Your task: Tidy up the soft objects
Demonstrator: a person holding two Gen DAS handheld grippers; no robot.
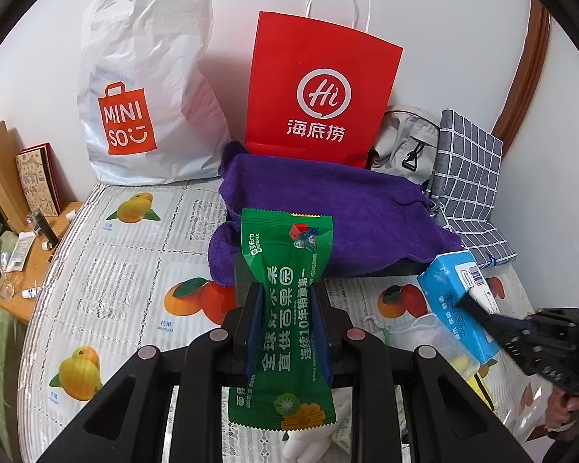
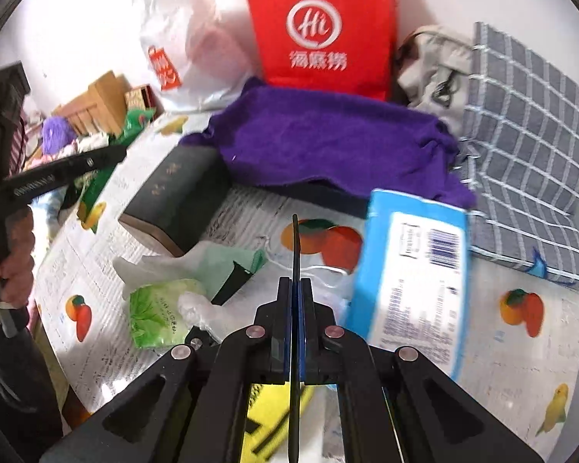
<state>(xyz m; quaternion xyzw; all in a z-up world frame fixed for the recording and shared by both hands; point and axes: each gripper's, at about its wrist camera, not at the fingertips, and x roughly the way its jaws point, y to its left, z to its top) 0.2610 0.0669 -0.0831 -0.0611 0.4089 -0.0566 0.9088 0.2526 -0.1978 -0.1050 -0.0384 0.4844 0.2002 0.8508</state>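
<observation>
My left gripper point(image 1: 287, 289) is shut on a green wet-wipe packet point(image 1: 285, 254), squeezing its middle and holding it upright above the fruit-print tablecloth point(image 1: 108, 270). Behind it a purple towel point(image 1: 328, 208) lies draped over a dark box point(image 2: 173, 200). My right gripper point(image 2: 295, 281) is shut, with a thin black sheet point(image 2: 296, 239) pinched edge-on between its pads. Just to its right is a blue tissue pack point(image 2: 413, 270), outside the jaws. In the left wrist view the right gripper point(image 1: 467, 303) shows against that blue pack point(image 1: 447, 293).
A red paper bag point(image 1: 320, 88) and a white plastic bag point(image 1: 143, 88) stand against the wall. A grey checked cloth point(image 2: 529, 162) and a grey bag point(image 2: 432, 65) lie at the right. A light green packet point(image 2: 154, 308), clear glove point(image 2: 197, 305) and yellow item point(image 2: 266, 413) sit near me.
</observation>
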